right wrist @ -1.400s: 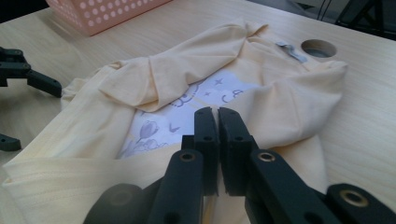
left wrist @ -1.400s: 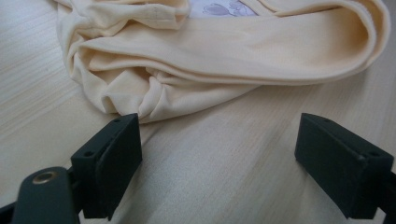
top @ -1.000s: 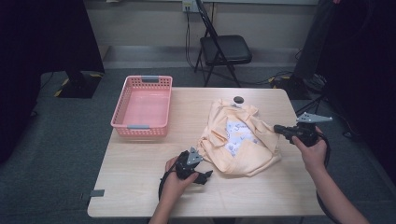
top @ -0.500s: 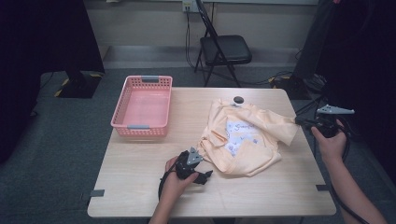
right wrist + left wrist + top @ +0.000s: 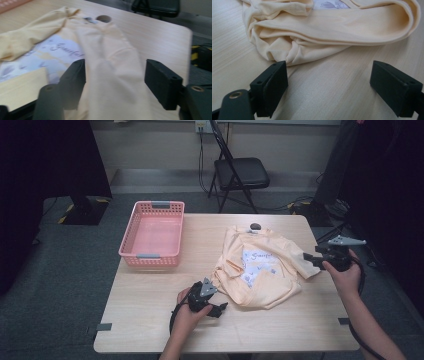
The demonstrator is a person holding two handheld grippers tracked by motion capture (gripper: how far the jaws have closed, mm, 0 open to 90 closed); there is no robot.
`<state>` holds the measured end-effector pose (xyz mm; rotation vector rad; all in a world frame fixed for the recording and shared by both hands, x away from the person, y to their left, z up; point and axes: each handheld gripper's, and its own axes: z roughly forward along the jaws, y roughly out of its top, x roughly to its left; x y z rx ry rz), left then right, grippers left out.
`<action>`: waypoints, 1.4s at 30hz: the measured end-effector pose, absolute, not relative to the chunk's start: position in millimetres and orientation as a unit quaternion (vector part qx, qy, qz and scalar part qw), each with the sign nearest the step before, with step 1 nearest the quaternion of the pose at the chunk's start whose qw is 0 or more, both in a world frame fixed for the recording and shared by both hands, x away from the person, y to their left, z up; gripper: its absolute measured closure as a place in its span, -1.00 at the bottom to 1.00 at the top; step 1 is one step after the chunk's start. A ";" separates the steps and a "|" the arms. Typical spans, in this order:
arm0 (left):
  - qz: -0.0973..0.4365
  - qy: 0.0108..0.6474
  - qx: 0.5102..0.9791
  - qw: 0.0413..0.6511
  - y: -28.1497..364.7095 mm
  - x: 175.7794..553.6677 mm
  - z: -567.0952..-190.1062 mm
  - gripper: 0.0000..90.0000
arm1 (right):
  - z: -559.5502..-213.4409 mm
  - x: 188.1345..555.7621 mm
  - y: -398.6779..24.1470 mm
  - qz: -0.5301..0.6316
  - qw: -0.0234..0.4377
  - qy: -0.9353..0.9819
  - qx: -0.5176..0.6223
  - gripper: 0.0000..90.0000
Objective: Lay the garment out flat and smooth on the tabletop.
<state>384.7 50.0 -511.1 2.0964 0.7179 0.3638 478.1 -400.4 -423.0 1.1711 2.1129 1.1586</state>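
From above, the crumpled pale-yellow cotton T-shirt point(image 5: 260, 270) lies right of centre on the light wooden table point(image 5: 150, 320), the empty pink plastic basket point(image 5: 152, 235) well apart to its left.

The left gripper point(image 5: 329, 82) rests on the table, jaws wide apart, the bunched hem just beyond them.

The right gripper point(image 5: 115, 85) has just been opening; the sleeve lies loose between its jaws. Lifting away now could snag that sleeve and undo the spread.
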 end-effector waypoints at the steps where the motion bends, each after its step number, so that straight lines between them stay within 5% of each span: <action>1: 0.146 0.288 0.841 0.433 49.9 384.7 -511.1 -0.68 | -425.1 474.0 -394.4 0.421 0.229 0.771 0.418 -0.41; 17: 0.146 0.288 0.841 0.433 49.9 384.7 -511.1 -0.68 | -466.8 426.3 -350.0 0.401 0.175 0.823 0.363 -0.72; 42: 0.148 0.293 0.838 0.437 52.7 385.9 -506.4 -0.63 | -498.9 418.5 -355.1 0.367 0.159 0.834 0.380 -0.77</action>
